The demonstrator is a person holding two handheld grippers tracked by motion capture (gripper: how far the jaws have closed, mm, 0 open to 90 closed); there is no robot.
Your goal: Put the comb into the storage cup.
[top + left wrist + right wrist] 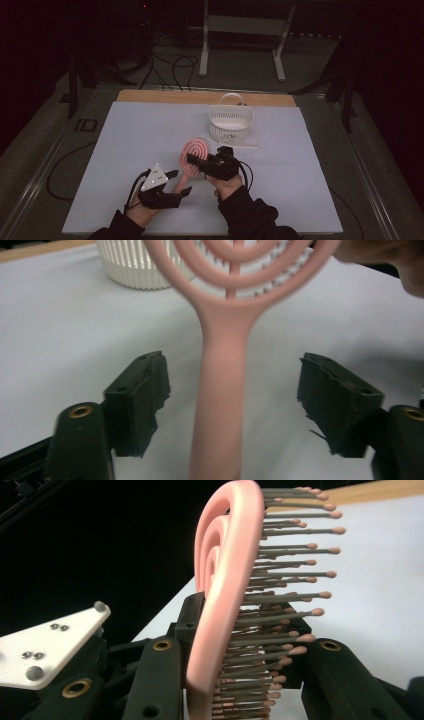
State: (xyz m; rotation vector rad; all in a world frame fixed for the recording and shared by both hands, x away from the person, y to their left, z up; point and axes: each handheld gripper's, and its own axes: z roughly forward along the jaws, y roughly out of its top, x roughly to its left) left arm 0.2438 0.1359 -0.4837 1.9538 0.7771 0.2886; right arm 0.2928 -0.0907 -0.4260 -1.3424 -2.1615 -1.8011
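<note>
Pink plastic makes up the hairbrush (pixel 194 150), a paddle type with an open head of concentric arcs and a long straight handle. It sits over the middle of the white table mat (pixel 125 150), nearer the person than the white slotted basket (pixel 230 122), which stands at the far side of the mat with its handle raised.

The right gripper (pixel 200 161) holds the brush by its head: in the right gripper view the curved frame (pixel 220 610) and its rows of grey, ball-tipped bristles (pixel 280 575) stand between the two black jaws, which press in from either side. The head appears lifted off the mat, though how far the handle end clears it I cannot tell.

The left gripper (pixel 179 182) waits near and to the left, jaws spread wide. In the left gripper view the handle (pixel 220 400) runs straight up between its pads (pixel 142 400), touching neither.

By its look the brush is light and rigid in the frame, so it should not sag when held at one end. The bristles are thin and will likely flex and give poor purchase; the smooth handle may slip or twist under a loose pinch. The surest place to take hold is probably the handle's middle, squeezed across its width.
</note>
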